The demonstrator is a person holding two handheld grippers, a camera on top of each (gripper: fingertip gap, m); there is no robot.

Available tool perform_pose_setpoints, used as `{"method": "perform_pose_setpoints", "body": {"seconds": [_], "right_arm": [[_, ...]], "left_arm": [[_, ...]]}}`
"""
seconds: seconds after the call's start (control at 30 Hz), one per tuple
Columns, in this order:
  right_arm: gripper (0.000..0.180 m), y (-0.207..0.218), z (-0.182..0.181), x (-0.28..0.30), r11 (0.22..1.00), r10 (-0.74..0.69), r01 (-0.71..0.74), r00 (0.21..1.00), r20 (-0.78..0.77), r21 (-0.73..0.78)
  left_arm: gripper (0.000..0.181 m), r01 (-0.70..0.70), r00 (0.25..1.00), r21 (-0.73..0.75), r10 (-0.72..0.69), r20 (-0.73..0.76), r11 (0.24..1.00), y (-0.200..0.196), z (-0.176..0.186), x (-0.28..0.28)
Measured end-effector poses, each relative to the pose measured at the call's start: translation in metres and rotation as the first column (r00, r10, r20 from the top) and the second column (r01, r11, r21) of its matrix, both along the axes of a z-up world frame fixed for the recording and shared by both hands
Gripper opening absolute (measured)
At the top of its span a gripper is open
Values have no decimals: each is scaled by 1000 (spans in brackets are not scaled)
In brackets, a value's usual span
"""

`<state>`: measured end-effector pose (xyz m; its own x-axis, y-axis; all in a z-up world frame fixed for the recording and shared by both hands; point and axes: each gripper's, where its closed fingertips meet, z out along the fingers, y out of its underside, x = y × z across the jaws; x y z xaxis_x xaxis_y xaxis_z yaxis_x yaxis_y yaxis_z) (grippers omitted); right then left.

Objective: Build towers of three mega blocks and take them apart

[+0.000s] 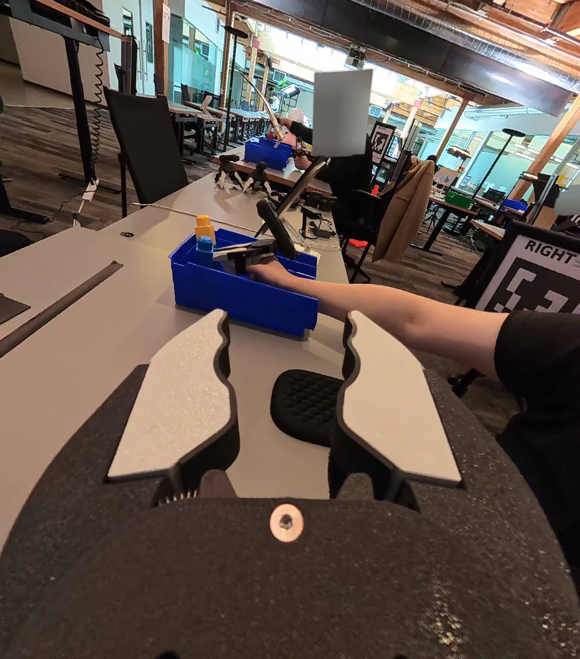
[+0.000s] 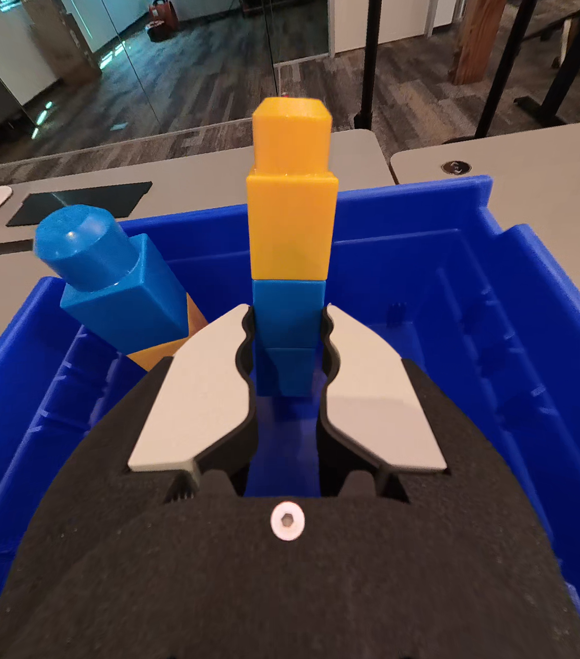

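The right gripper [image 2: 288, 351] has its jaws clamped on the blue blocks at the foot of a tower [image 2: 290, 256], two blue blocks under a yellow one, standing upright in the blue bin [image 2: 495, 321]. Gripping low likely steadies the base so the top can be pulled off. A second stack [image 2: 117, 281], blue over yellow, leans toward the bin's left wall. The left gripper [image 1: 285, 351] waits, jaws apart and empty, over the tabletop [image 1: 67, 356] just short of the bin's near edge.
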<state>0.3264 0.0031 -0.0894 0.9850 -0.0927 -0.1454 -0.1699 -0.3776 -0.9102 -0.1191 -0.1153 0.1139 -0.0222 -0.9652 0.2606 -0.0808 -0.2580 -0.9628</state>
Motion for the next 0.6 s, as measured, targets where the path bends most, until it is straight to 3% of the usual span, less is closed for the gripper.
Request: {"method": "perform_pose_setpoints", "body": {"seconds": [0.6], "right_arm": [[35, 3, -15, -10, 997, 44, -36, 991, 126, -63]], "left_arm": [[58, 7, 999, 14, -7, 34, 1000, -6, 10, -9]]}}
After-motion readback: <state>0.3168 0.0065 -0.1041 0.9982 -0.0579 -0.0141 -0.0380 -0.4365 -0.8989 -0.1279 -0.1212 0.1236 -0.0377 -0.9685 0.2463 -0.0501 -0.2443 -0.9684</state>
